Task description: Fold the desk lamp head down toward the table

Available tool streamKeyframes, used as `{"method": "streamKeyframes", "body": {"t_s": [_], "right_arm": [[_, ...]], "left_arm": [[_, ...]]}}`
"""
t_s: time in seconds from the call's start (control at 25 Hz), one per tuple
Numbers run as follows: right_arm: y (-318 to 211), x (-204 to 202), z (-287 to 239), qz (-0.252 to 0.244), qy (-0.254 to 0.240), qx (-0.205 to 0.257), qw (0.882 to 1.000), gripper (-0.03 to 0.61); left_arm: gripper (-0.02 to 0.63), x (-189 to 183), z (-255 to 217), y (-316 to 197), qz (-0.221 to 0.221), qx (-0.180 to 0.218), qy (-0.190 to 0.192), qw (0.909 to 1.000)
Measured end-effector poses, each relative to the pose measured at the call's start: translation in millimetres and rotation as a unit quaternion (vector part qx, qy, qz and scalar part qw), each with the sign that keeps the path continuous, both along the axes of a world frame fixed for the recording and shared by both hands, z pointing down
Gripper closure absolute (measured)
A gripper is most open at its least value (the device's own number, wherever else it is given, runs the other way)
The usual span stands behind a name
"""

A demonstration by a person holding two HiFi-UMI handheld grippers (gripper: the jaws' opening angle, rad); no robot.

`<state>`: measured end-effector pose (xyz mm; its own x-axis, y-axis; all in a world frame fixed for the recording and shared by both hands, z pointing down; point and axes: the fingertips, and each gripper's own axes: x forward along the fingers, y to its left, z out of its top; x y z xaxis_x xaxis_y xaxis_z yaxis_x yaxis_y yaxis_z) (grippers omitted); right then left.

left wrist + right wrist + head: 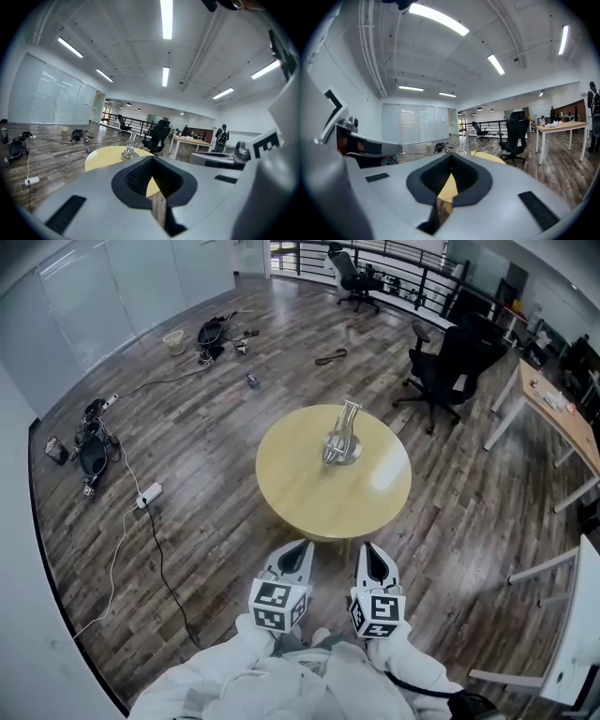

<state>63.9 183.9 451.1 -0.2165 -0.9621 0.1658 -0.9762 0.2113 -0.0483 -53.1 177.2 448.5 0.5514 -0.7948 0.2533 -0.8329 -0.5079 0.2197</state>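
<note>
A silvery desk lamp (342,441) stands on the round yellow table (300,486), a little right of its centre, with its arm rising and leaning away from me. Both grippers hover short of the table's near edge, side by side and apart from the lamp. My left gripper (301,547) is shut with nothing in it, and so is my right gripper (369,548). In the left gripper view the lamp (130,147) shows far beyond the shut left gripper (153,193). In the right gripper view the lamp (464,142) rises just past the shut right gripper (440,197).
Black office chairs (445,369) stand behind the table at the right, beside a wooden desk (561,411). Cables, a power strip (148,494) and bags (92,451) lie on the wood floor at the left. A white table edge (579,634) is at the near right.
</note>
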Motion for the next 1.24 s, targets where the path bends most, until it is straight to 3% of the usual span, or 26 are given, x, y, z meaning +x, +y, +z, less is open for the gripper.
{"method": "streamKeyframes", "body": {"t_s": [1.24], "right_arm": [[-3.6,12.7,4.0,0.019,0.018,-0.009,1.0,0.568]], "left_arm": [[0.614,8.4,2.9,-6.2,0.005,0.0,-0.008,1.0]]}}
